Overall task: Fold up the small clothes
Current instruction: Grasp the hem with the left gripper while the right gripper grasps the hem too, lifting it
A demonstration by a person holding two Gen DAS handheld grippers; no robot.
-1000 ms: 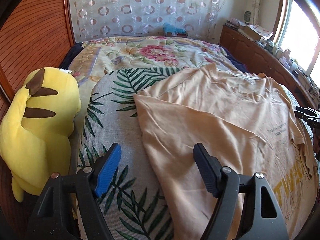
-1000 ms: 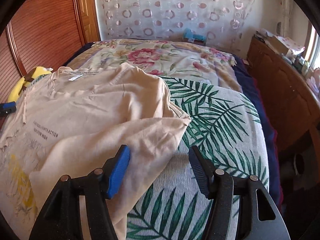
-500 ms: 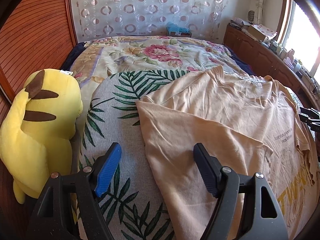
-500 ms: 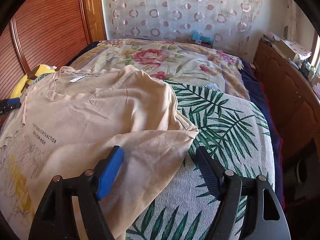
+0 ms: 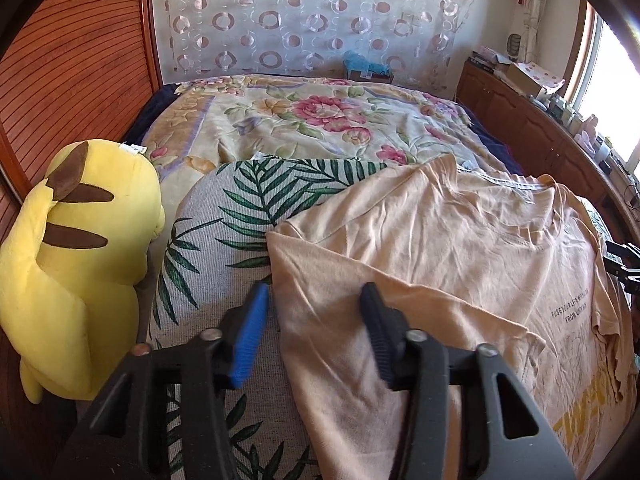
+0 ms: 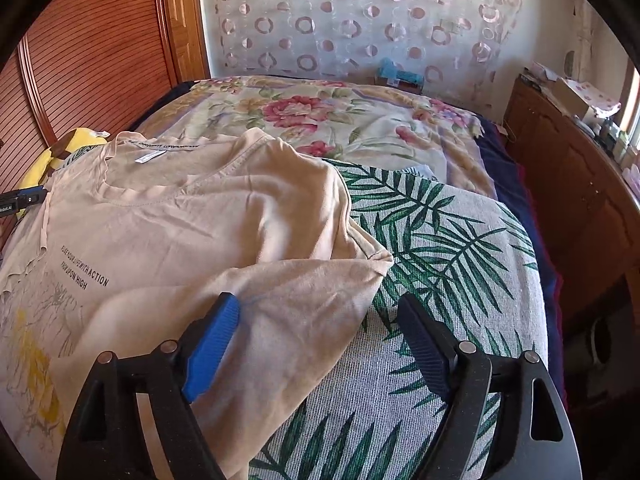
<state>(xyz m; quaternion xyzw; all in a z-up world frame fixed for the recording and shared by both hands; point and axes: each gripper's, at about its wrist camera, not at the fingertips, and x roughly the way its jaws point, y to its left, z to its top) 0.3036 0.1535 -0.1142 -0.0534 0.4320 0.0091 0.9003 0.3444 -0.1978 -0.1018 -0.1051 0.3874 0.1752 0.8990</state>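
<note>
- The left wrist view rides on the left hand-held gripper (image 5: 316,332), close above the T-shirt (image 5: 440,248), over its left sleeve side, facing down the bed (image 5: 320,120) toward the curtain (image 5: 312,20).
- The right wrist view sits on the right hand-held gripper (image 6: 320,344), equally close above the T-shirt's (image 6: 200,232) right sleeve side, also tilted downward and facing the curtain (image 6: 360,12).
- Both share the T-shirt, the palm-leaf cloth (image 5: 240,208) (image 6: 448,240) under it, the bed (image 6: 340,120) beyond, and the yellow plush toy (image 5: 72,256) (image 6: 60,152) left of the T-shirt.

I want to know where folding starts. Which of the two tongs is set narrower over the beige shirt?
The left tongs: they have just been closing, and the beige shirt's edge lies between them, not yet pinched. The right tongs stand wide.
</note>
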